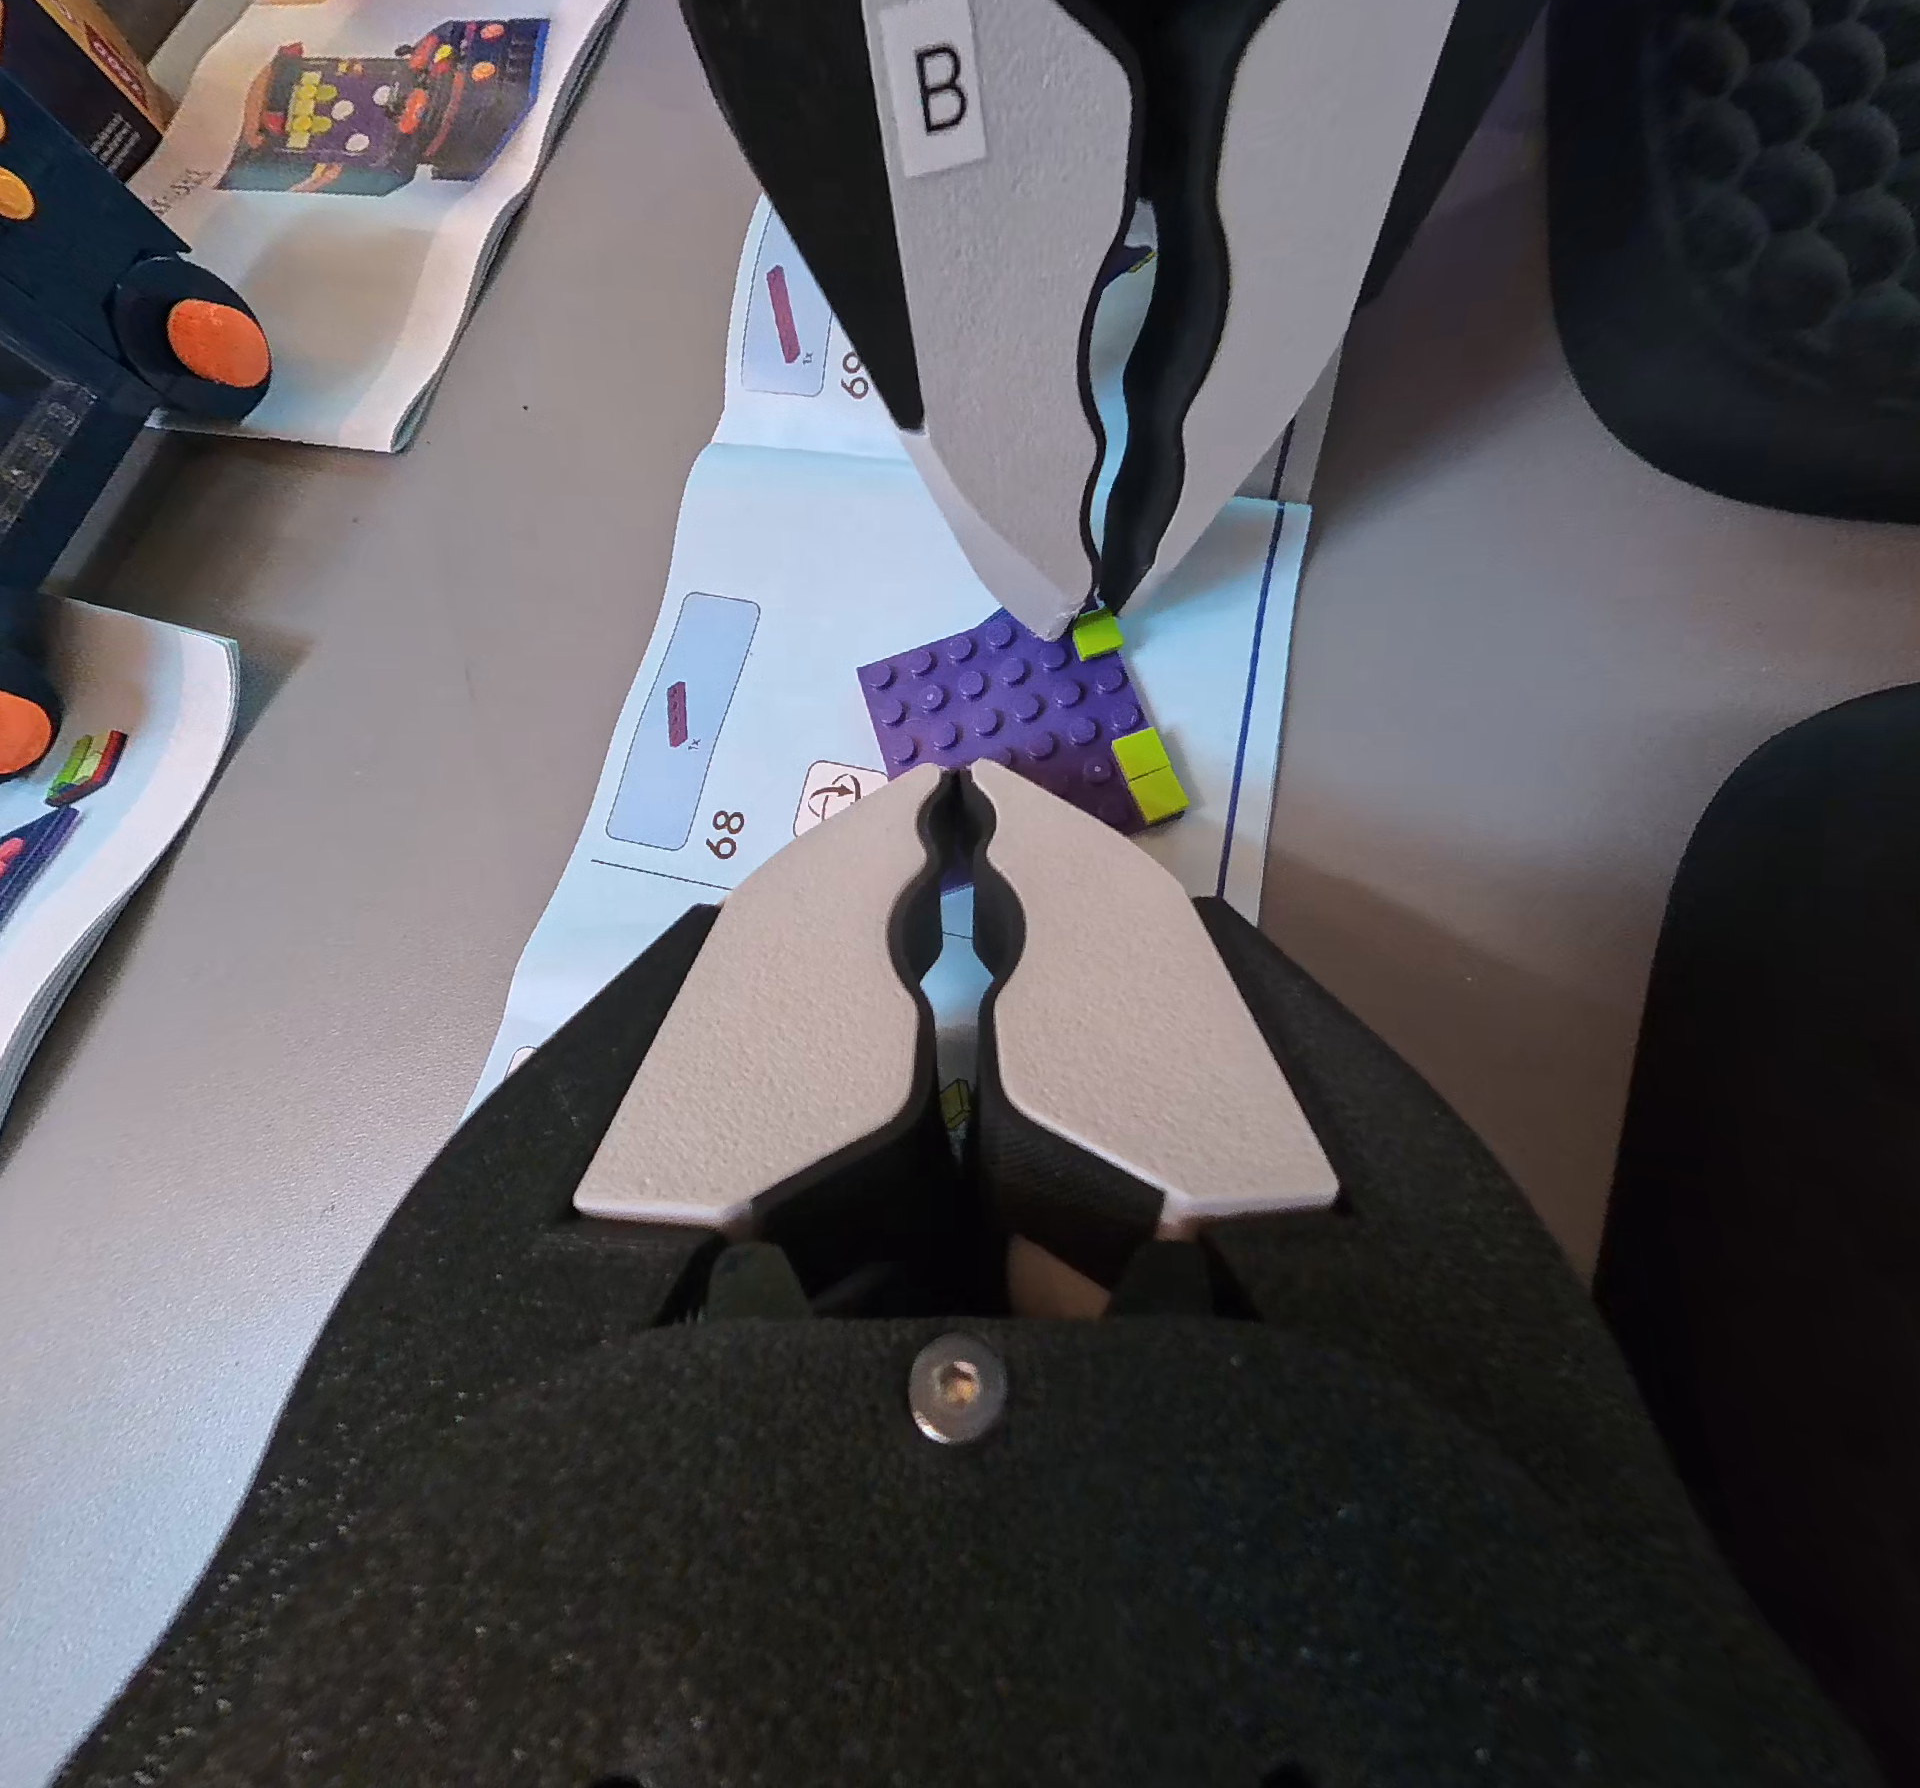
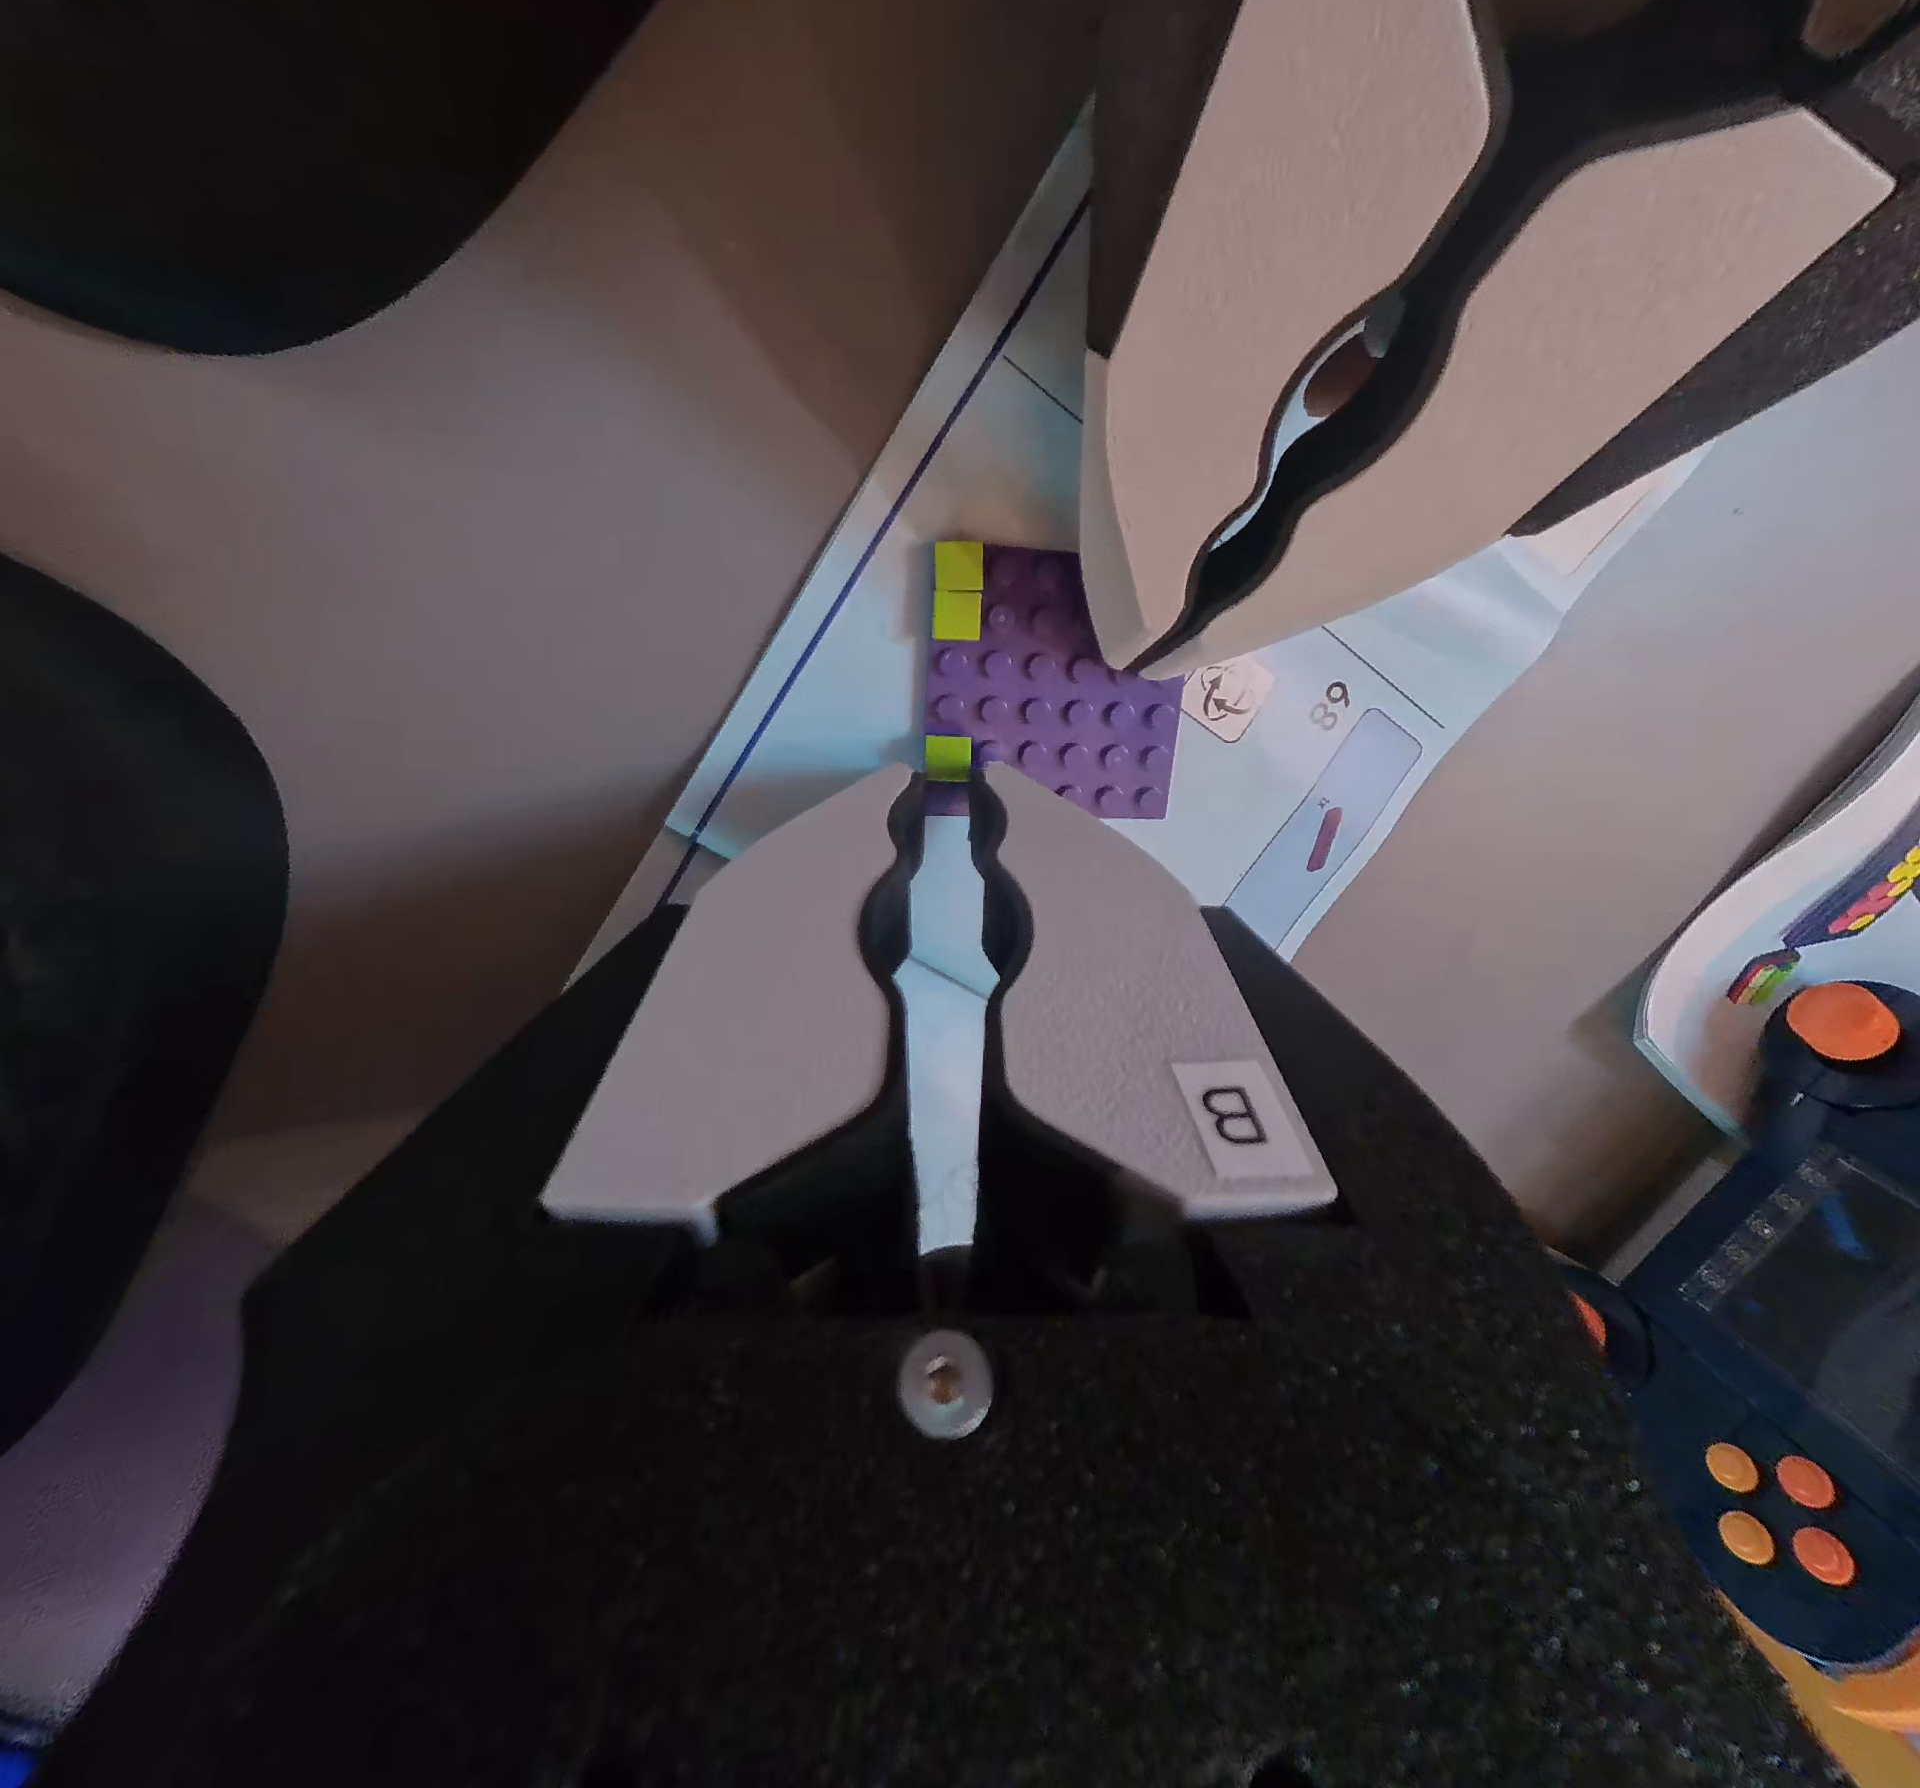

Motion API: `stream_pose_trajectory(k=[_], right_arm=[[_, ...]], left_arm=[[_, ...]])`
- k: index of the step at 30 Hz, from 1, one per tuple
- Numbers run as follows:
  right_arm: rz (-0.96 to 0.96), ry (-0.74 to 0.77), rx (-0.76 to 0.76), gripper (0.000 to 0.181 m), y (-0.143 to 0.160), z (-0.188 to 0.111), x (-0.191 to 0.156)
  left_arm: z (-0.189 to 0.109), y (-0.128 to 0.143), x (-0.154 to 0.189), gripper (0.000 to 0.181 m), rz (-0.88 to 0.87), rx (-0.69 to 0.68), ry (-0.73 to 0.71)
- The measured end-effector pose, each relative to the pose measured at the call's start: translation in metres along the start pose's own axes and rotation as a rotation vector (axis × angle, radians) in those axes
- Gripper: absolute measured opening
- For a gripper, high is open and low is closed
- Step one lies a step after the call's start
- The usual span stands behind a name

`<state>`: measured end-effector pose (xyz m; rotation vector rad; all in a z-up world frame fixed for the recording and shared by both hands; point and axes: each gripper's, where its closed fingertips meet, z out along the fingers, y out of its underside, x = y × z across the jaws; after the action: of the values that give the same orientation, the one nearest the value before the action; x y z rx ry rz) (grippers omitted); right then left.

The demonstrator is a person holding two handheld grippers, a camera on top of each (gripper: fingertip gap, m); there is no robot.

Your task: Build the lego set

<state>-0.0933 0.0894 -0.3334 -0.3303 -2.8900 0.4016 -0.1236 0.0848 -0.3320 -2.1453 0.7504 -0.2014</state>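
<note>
A purple studded plate (image 1: 997,704) lies on an open instruction booklet (image 1: 821,533). Two lime tiles (image 1: 1148,774) sit side by side at one corner of the plate. My left gripper (image 1: 956,780) is shut, with its tips resting on the plate's near edge; it also shows in the right wrist view (image 2: 1138,666), pressing on the plate (image 2: 1070,720). My right gripper (image 2: 948,777) is shut on a third lime tile (image 2: 948,756) and holds it at the plate's opposite corner, on the same edge as the pair (image 2: 957,590). In the left wrist view the right gripper (image 1: 1093,595) comes in from above onto that tile (image 1: 1098,635).
A dark blue lego build with orange buttons (image 1: 125,336) stands at the left, also seen in the right wrist view (image 2: 1818,1343). Two more booklets (image 1: 416,180) lie beside it. A black padded chair (image 1: 1766,180) borders the grey table (image 1: 468,699) on the right. My left and right fingertips are right by each other.
</note>
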Motion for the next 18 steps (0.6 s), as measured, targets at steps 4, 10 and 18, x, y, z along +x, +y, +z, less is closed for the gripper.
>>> stream_pose_trajectory(k=[4,10,18], right_arm=[[0.007,-0.002,0.000,0.008,0.000,0.000,0.000],[0.010,0.006,-0.005,0.011,0.001,-0.001,0.001],[0.152,-0.034,0.128,0.000,-0.007,-0.009,0.000]], left_arm=[[0.000,0.000,0.000,0.000,0.000,0.000,0.000],[0.000,0.000,0.000,0.000,0.001,0.000,-0.001],[0.000,0.000,0.000,0.000,-0.001,0.000,0.001]])
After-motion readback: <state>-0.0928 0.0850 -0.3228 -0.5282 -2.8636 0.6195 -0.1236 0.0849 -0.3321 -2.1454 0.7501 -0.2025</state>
